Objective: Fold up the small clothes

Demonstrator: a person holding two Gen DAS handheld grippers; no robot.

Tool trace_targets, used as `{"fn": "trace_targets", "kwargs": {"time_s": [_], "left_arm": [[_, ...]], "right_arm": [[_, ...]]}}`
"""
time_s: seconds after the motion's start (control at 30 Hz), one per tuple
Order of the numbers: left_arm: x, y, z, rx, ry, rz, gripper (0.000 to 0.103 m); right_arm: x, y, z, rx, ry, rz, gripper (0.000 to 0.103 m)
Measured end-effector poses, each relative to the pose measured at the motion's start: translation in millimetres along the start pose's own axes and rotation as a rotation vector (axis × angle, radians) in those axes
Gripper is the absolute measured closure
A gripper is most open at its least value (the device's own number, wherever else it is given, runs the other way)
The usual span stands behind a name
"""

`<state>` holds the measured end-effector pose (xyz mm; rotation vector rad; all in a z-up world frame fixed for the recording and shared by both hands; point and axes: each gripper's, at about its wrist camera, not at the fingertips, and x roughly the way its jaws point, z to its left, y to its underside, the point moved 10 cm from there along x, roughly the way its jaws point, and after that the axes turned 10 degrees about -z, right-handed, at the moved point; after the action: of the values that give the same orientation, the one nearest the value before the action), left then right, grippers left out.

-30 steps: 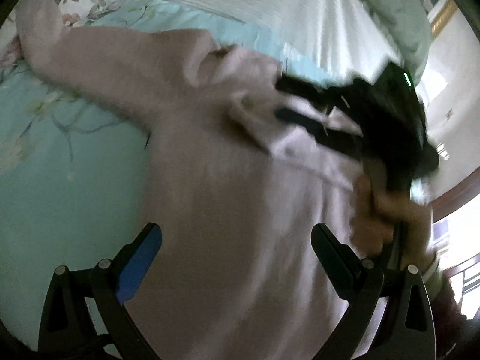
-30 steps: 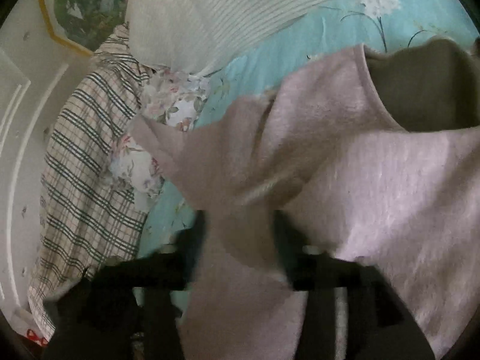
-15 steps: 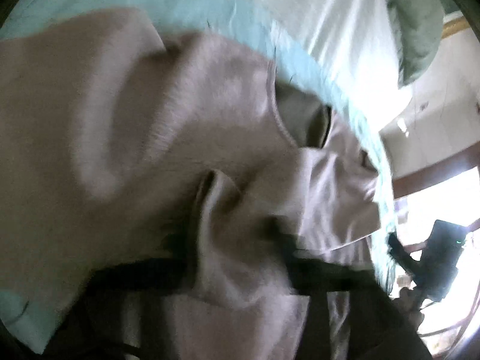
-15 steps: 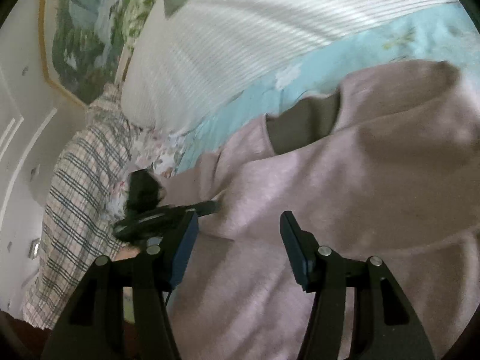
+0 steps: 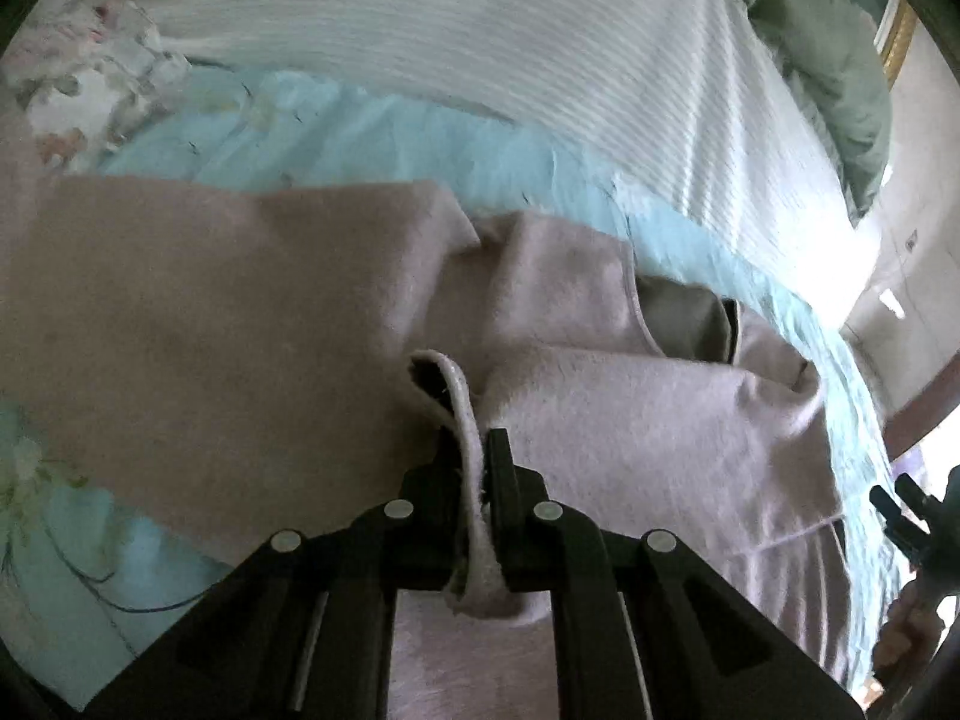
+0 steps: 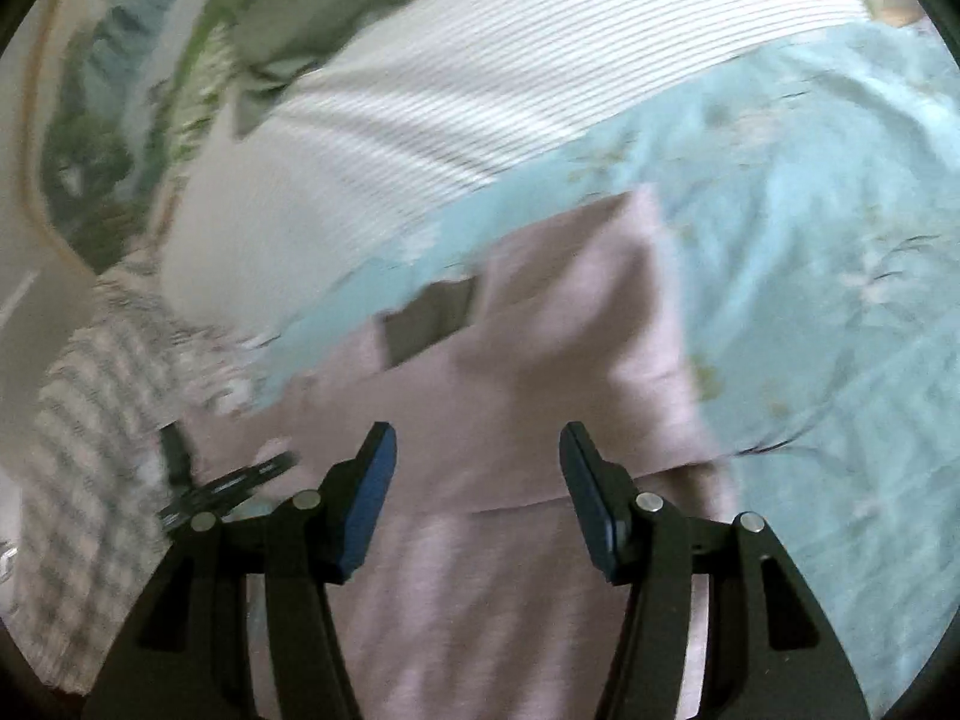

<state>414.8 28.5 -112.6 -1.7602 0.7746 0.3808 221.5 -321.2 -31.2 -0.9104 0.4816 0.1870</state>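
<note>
A pale pink fleece top (image 5: 228,324) lies spread on the light blue floral bedsheet (image 5: 336,120), its grey-lined neck opening (image 5: 678,324) towards the far right. My left gripper (image 5: 474,450) is shut on a lifted hem edge of the pink top, and the cloth stands up as a strip between the pads. In the right wrist view the same pink top (image 6: 540,348) fills the middle. My right gripper (image 6: 477,450) hovers open above it with nothing between its blue-padded fingers (image 6: 366,498). The left gripper (image 6: 228,480) shows as a dark blur at the left.
A white striped pillow (image 5: 480,36) lies behind the top, with a green pillow (image 5: 828,60) at the far right. Floral cloth (image 5: 72,84) sits at the far left. A checked blanket (image 6: 90,450) drapes the bed's left side. A person's hand (image 5: 906,624) holds the right gripper at the lower right.
My left gripper went from wide open to shut on the pink top's edge and shifted sideways. My right gripper let go of the cloth, opened, and swung up and away over the top.
</note>
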Motion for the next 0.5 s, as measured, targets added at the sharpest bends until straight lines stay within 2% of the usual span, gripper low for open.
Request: {"fn": "trace_targets", "kwargs": {"time_s": [0.13,0.3,0.43,0.5], "left_arm": [[-8.4,-5.1,1.3,-0.042,-0.006,-0.045,0.095],[-28.2,-13.2,19.7,-0.174,-0.017,-0.141,0.098],[-19.9,-5.5,19.5,-0.14,-0.049,-0.096,0.098],[-21.8,-7.1,20.2,-0.131,-0.056,-0.108,0.099]], "right_arm": [[12.7,-17.1,-35.8,-0.02,0.099,0.015,0.045],[49.2,-26.7,-68.0,-0.045,0.182,0.071,0.045],[70.2,-29.6,-80.8,-0.033,0.19,0.101,0.045],[72.7,-30.4,-85.5,-0.017,0.196,0.1,0.045]]}}
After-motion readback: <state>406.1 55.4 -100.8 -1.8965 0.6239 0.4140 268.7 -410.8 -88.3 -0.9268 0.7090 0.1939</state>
